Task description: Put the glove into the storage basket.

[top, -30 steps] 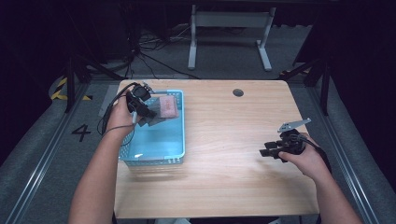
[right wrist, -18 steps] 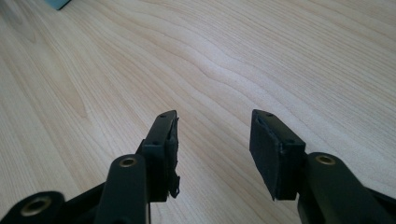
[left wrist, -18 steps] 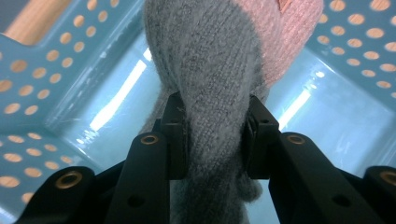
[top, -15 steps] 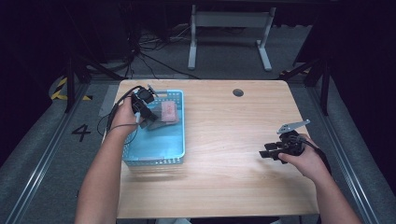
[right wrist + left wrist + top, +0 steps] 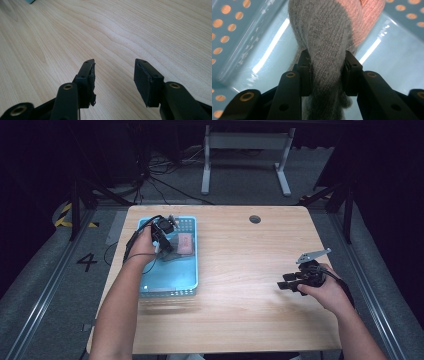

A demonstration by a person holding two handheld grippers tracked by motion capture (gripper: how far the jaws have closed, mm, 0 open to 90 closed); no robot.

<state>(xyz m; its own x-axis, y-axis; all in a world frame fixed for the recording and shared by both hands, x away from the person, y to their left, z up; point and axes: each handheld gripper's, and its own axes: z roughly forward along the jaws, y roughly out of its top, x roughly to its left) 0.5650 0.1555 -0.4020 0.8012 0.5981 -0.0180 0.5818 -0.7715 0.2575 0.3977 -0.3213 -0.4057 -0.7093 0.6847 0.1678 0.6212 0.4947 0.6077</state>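
Lower now, the left gripper (image 5: 325, 72) has sunk into the blue basket (image 5: 172, 282) at frame left, fingers clamping a grey-and-pink sock (image 5: 324, 37). Right gripper (image 5: 113, 77) rests wide open over the surface (image 5: 125, 30).

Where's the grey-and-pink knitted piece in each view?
High view: knitted piece lies upper left, inside the blue basket, at the left tool.
Left gripper view: it runs from top centre down between the jaws, grey in front, pink at upper right; pads press its grey part.
Right gripper view: not in it; bare wooden table.
Shared landmark: the blue basket, its perforated wall also in the left gripper view.
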